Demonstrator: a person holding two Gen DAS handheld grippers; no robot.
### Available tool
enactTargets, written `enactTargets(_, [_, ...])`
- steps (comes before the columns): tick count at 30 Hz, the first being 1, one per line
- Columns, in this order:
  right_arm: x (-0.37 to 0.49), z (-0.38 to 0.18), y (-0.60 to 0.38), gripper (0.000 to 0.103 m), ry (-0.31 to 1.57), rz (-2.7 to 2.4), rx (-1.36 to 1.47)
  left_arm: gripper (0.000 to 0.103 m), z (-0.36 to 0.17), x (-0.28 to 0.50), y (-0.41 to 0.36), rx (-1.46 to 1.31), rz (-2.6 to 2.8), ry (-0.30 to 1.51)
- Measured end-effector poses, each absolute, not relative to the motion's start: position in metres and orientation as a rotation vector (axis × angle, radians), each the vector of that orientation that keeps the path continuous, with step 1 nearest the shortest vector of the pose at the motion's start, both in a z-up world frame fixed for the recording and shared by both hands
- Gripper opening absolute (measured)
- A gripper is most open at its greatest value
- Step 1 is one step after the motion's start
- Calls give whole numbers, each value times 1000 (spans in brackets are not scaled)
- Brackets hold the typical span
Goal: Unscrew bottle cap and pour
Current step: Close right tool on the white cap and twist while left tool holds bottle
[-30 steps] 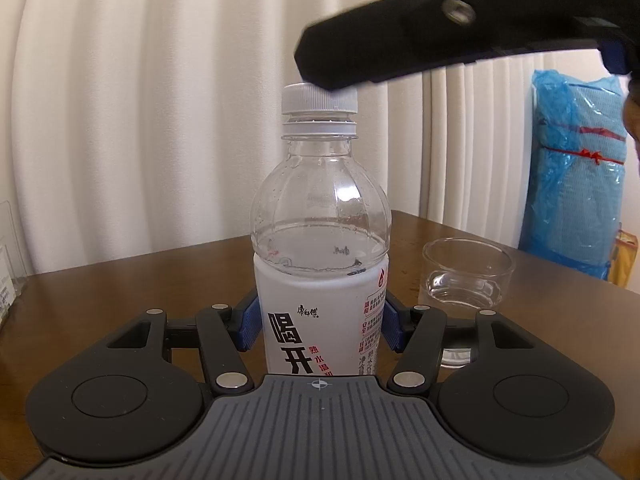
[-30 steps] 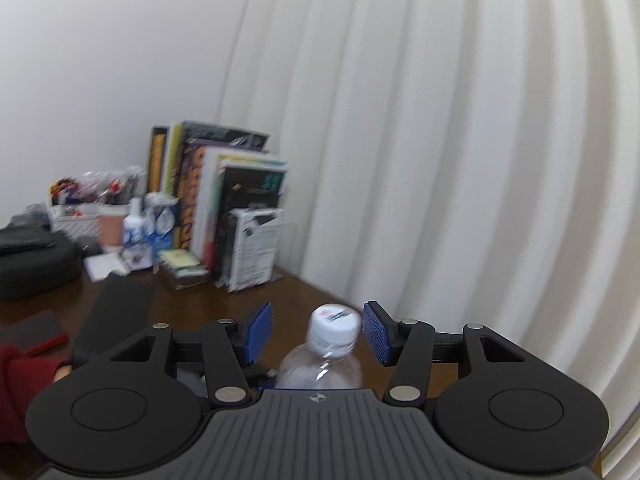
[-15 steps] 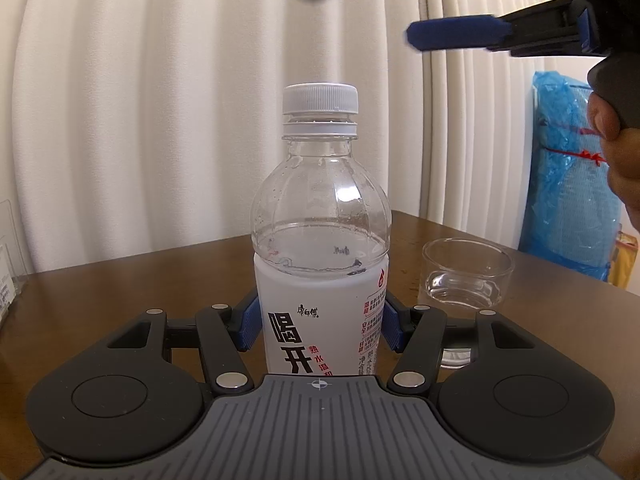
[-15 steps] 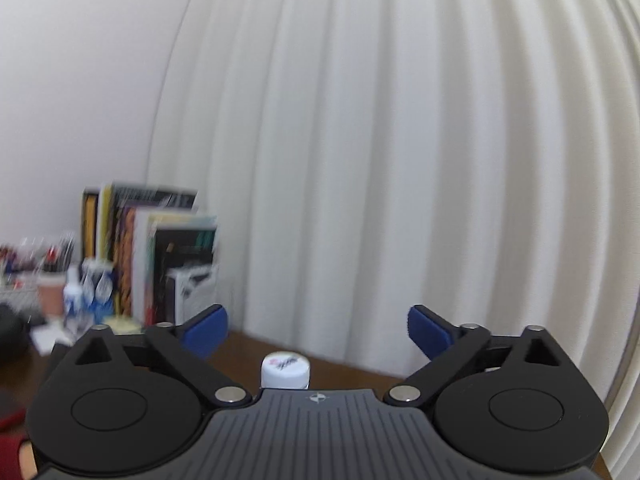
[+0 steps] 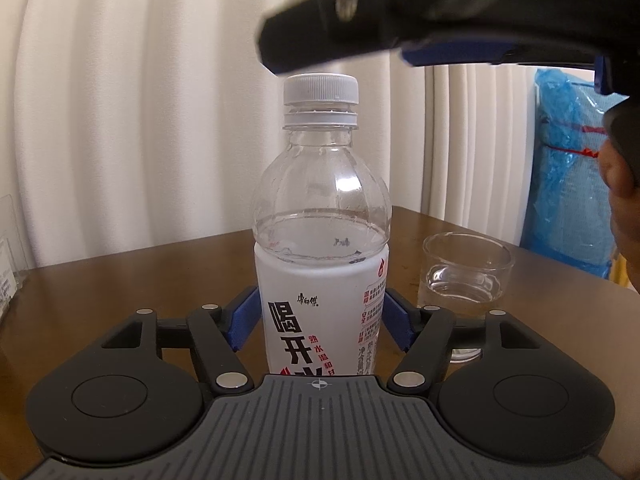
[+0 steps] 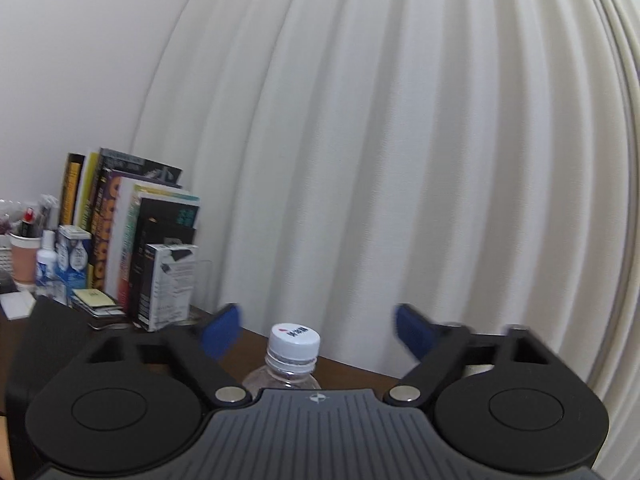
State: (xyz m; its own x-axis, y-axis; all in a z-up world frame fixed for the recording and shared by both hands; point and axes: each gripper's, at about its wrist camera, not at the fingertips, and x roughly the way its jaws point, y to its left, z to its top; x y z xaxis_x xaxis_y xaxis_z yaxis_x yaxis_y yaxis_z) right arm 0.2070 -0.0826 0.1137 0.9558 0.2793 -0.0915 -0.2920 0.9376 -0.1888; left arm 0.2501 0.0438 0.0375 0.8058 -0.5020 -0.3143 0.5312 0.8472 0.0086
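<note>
A clear water bottle [image 5: 320, 240] with a white label stands upright on the brown table, about half full. My left gripper [image 5: 318, 320] is shut on the bottle's label, a blue pad pressed on each side. The white ribbed cap [image 5: 320, 89] sits on the neck. My right gripper [image 6: 318, 330] hovers just above the cap [image 6: 294, 340], open wide, its blue pads [image 6: 222, 330] apart from the cap on both sides. In the left wrist view the right gripper [image 5: 400, 20] shows as a blurred black shape over the cap. A glass cup [image 5: 466, 276] holding a little water stands right of the bottle.
White curtains hang behind the table. A row of books [image 6: 132, 240] and small boxes stands at the table's far left, with a cup of pens beside them. A blue plastic bag [image 5: 568, 168] sits off the table's right. A hand [image 5: 620, 200] holds the right gripper.
The right gripper, which had lifted off the cap and opened wide, has come back down over the cap, still open. The left gripper and bottle have stayed still.
</note>
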Motion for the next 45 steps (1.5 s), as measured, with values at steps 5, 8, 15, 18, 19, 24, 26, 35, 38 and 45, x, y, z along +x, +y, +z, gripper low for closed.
enactTargets(5, [211, 111, -84, 44, 106, 311, -177, 71, 38, 250, 45, 94, -552, 308])
enactTargets(8, [211, 110, -84, 35, 112, 334, -177, 71, 37, 250, 45, 94, -550, 307])
enactTargets(15, [214, 113, -85, 33, 128, 367, -180, 65, 36, 252, 45, 93, -552, 298])
enactTargets(18, [216, 116, -87, 32, 138, 394, -191, 58, 35, 253, 45, 92, -562, 294])
enactTargets(19, [217, 117, -89, 32, 145, 409, -191, 58, 35, 253, 45, 91, -566, 295])
enactTargets(24, [230, 125, -107, 32, 193, 526, -166, 58, 35, 253, 47, 89, -570, 297])
enactTargets(26, [239, 129, -117, 32, 217, 601, -150, 58, 35, 254, 47, 88, -571, 296])
enactTargets(35, [275, 137, -149, 32, 285, 885, -119, 58, 33, 254, 47, 93, -573, 293])
enactTargets(38, [272, 136, -149, 32, 260, 899, -137, 58, 33, 256, 47, 92, -572, 294])
enactTargets(45, [264, 135, -148, 53, 205, 843, -121, 58, 32, 260, 46, 91, -571, 297])
